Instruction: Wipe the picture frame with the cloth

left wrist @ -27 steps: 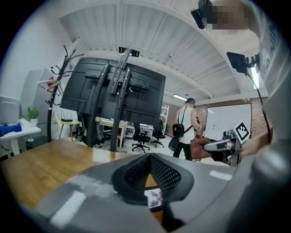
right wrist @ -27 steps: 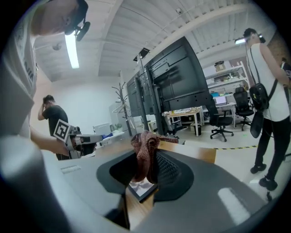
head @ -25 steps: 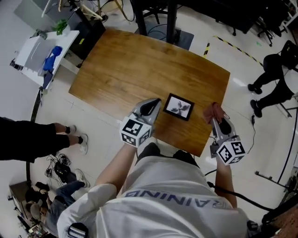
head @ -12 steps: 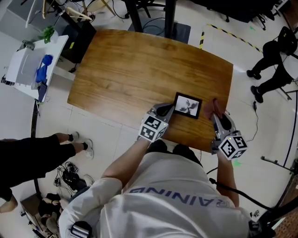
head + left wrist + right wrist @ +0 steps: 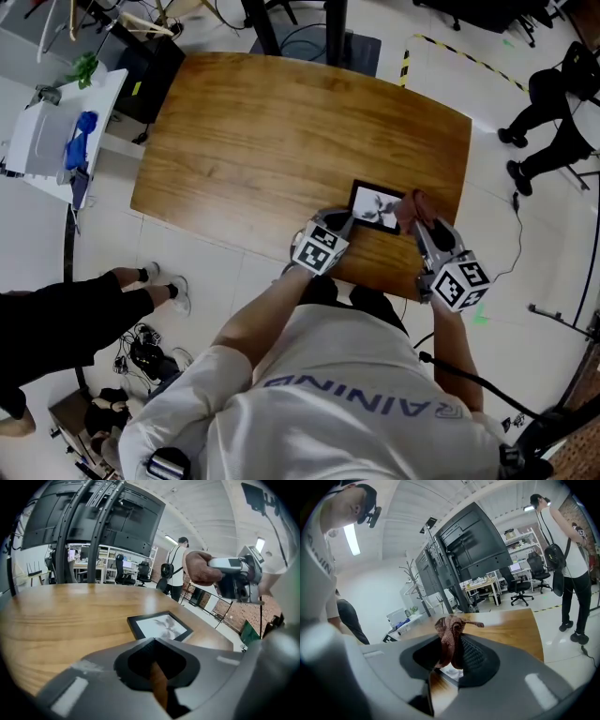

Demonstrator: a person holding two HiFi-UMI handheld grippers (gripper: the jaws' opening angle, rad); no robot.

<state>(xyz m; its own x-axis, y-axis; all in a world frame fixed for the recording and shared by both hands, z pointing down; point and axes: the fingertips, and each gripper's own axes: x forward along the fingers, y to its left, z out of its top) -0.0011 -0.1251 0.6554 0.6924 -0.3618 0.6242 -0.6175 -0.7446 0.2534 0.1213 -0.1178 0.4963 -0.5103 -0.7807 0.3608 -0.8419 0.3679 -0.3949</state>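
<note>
Frame (image 5: 377, 207): small, black-edged, lying flat on the wooden tabletop (image 5: 281, 131), near the tabletop's lower right edge in the head view. It holds a pale picture with a dark plant-like shape.

Left gripper (image 5: 343, 221): tips just at the frame's lower left corner; contact cannot be told. In the left gripper view the frame (image 5: 159, 626) lies right beyond the jaw tips, a little right of centre. The left gripper (image 5: 153, 641) has its jaws drawn together with only a thin slit between them, and nothing is held.

Cloth (image 5: 413, 208): reddish-brown, bunched, at the frame's right edge in the head view. It is pinched in the right gripper (image 5: 418, 216). In the right gripper view the jaws are closed on the cloth (image 5: 451, 637), which sticks up past the tips of the right gripper (image 5: 453, 654). A strip of the frame (image 5: 453, 672) shows below the cloth, under the jaws. Whether cloth meets frame cannot be told. From the left gripper view, the cloth (image 5: 201, 568) hangs above the tabletop at upper right.

Surroundings: white cart (image 5: 52, 141) at the head view's upper left, beside the tabletop. A person (image 5: 562, 541) stands at the right of the right gripper view.
</note>
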